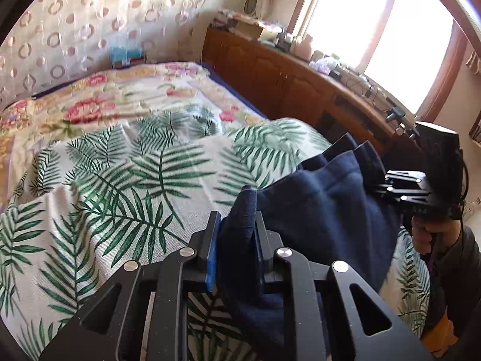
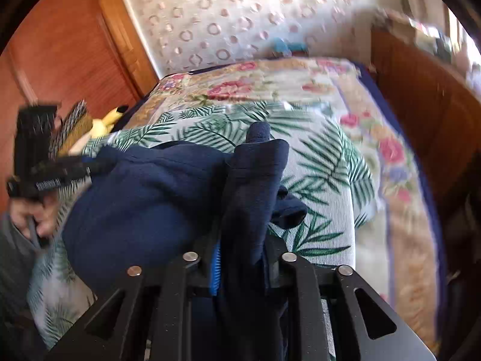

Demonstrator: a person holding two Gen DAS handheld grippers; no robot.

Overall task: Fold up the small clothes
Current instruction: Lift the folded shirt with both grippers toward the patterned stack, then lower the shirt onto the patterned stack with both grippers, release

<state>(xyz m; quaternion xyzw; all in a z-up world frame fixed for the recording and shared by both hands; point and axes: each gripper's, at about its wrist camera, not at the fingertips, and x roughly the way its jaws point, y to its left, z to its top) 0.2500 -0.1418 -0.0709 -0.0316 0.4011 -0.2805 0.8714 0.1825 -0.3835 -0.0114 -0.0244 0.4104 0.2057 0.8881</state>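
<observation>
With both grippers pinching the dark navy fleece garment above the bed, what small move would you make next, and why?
Probably draw the left gripper and right gripper apart: each is clamped on the dark navy fleece garment, which sags bunched between them over the palm-leaf sheet.

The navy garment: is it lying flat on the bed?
No. The navy garment hangs bunched, pinched by both grippers' fingers above the bed.

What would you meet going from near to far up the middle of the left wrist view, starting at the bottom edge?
left hand-held gripper clamped on the navy garment → palm-leaf sheet → floral bedspread → blue box → ring-patterned curtain.
</observation>
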